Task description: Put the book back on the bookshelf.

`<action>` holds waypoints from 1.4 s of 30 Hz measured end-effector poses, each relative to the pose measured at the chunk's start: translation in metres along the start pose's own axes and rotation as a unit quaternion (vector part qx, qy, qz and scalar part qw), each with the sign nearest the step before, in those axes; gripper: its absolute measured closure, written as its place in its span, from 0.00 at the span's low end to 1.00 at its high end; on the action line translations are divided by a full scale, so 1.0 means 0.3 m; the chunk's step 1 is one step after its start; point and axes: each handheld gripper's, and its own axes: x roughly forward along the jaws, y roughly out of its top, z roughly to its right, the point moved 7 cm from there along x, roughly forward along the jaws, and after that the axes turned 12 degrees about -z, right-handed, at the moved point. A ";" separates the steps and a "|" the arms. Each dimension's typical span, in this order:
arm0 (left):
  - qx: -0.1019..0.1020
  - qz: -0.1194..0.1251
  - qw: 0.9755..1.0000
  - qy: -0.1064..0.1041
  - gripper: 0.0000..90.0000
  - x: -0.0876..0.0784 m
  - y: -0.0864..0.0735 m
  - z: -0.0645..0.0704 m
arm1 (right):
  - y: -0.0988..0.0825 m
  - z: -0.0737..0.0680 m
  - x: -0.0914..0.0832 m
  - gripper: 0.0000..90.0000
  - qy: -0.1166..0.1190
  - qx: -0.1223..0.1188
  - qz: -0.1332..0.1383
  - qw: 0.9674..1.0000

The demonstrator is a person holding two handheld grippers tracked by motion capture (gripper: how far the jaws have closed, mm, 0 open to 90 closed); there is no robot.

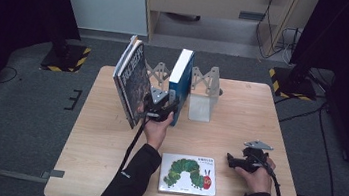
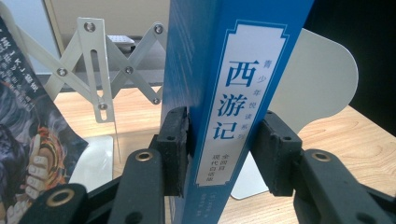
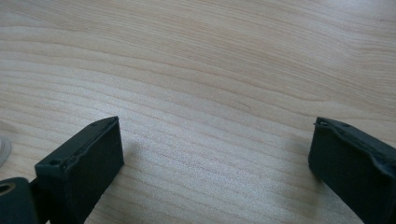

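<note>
1. Left gripper (image 2: 219, 140) pinches the spine of the blue book (image 2: 224, 93), upright just beside the white bookend (image 1: 202, 99), likely to steady it in the row; right gripper (image 1: 248, 160) rests spread and empty on the table (image 3: 196, 70).
2. High view adds the dark leaning book (image 1: 132, 80) and the caterpillar picture book (image 1: 188, 174) lying flat near the front edge; left gripper view gives the spine's lettering.

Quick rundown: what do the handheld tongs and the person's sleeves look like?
Both tongs are black: the left tongs and right tongs have chunky block pads with small screw holes on round-holed arms. Each carries a grey three-cornered top plate and trails a black cable. Sleeves are black, with a small white mark.
</note>
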 end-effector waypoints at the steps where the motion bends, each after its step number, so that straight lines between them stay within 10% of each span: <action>1: 0.000 0.000 1.000 0.000 0.63 0.004 0.003 0.002 | 0.000 0.000 0.000 0.04 0.000 0.000 0.000 1.000; 19: 0.028 -0.016 0.999 -0.018 0.59 0.026 -0.039 0.019 | 0.000 0.000 0.000 0.04 0.001 0.000 0.000 1.000; 42: 0.002 -0.039 0.999 -0.037 0.65 0.052 -0.040 0.059 | 0.001 -0.001 0.001 0.03 0.001 -0.001 -0.002 1.000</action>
